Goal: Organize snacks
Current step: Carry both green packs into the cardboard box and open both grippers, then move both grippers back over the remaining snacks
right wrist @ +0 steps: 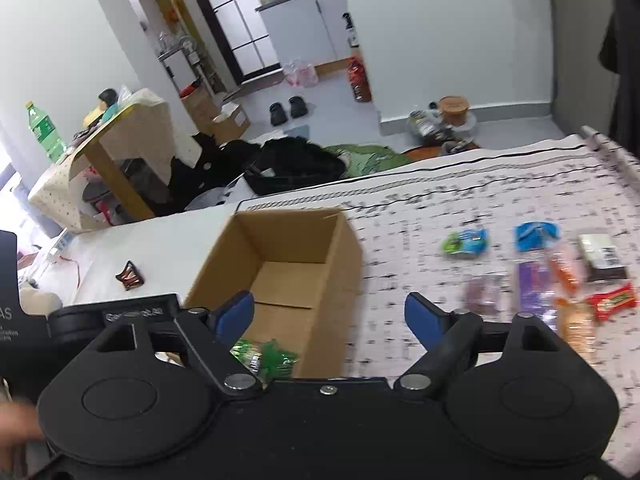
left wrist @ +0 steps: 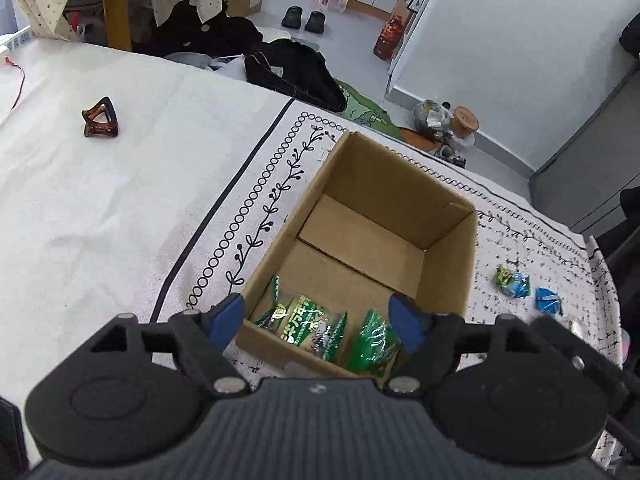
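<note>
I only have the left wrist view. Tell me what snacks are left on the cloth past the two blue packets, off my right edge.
Observer: The right wrist view shows more beyond them: a red wrapped bar, an orange packet, a purple packet and a dark box with a white label.
Operator: Give me the right gripper's state.
Observer: The right gripper is open and holds nothing, over the right wall of the cardboard box.
Operator: Check whether the green packets sit inside the box.
Observer: Yes, the green packets lie at the box's near end; the far end looks bare.

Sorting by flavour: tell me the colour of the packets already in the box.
Green packets, clearest in the left wrist view.
</note>
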